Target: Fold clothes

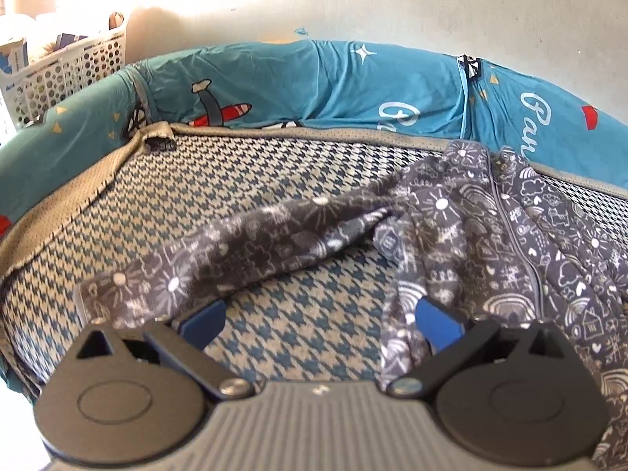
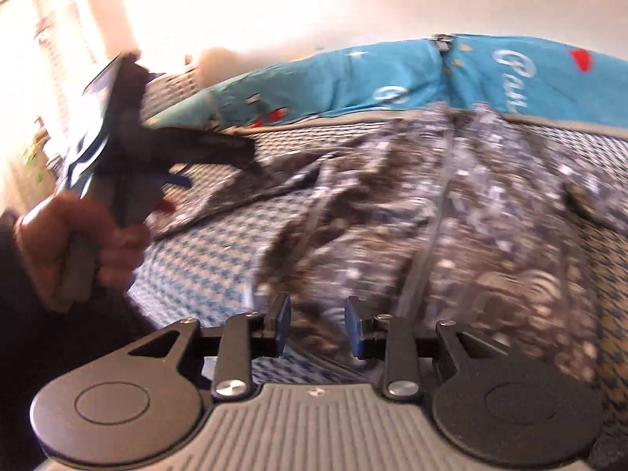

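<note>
Both the left gripper [image 1: 320,320] and right gripper [image 2: 318,324] are open and hold nothing, with the gray onesie [image 1: 490,235] lying just ahead, so a sleeve could slip and bunch up.

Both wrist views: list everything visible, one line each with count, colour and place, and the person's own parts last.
Garment: one, dark grey with white doodle print and a front zip, spread on the right of the mattress, one sleeve stretched leftward.
Mattress: one, blue and beige houndstooth, beneath the garment.
Bumper: one, teal with plane and lettering print, along the far edge.
Basket: one, white, perforated, far left behind the bumper.
Wall: white, behind everything.
Left gripper: black with blue pads, wide open, over the mattress by the sleeve.
Right gripper: open, above the garment's lower part.
Left hand: gripping the left gripper's handle.
</note>
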The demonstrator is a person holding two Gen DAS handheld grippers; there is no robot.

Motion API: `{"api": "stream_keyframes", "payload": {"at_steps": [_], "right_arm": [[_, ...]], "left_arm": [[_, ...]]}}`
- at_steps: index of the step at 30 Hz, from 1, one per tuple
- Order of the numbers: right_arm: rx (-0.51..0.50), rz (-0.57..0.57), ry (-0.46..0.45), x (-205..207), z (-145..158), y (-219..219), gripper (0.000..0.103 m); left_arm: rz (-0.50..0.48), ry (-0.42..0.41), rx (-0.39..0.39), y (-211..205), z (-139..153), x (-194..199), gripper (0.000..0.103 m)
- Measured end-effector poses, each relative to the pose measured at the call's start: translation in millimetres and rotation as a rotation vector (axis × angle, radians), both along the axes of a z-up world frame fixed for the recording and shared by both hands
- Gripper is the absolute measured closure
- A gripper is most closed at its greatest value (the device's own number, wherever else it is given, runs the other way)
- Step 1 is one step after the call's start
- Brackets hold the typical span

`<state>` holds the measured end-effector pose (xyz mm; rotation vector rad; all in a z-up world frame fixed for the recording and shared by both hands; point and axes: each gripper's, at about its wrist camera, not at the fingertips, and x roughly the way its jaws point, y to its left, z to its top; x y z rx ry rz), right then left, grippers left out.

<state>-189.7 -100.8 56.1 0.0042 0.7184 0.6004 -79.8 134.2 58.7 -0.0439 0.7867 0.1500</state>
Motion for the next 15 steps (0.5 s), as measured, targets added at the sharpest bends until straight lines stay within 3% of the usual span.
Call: {"api": "stream_keyframes", "payload": {"at_steps": [4, 8, 15], "right_arm": [[-0.075, 0.111, -0.043, 4, -10, 46, 0.07], [-0.128, 0.154, -0.06, 13, -24, 78, 0.069], [-0.274, 0.168, -0.132, 25, -51, 113, 0.064]], "left_arm": [[0.002, -0.01, 0.015, 18, 9, 8, 0.0], [0.068, -0.016, 0.034, 45, 10, 12, 0.0], [0.167, 0.004, -0.031, 91, -1, 7, 0.0]]}}
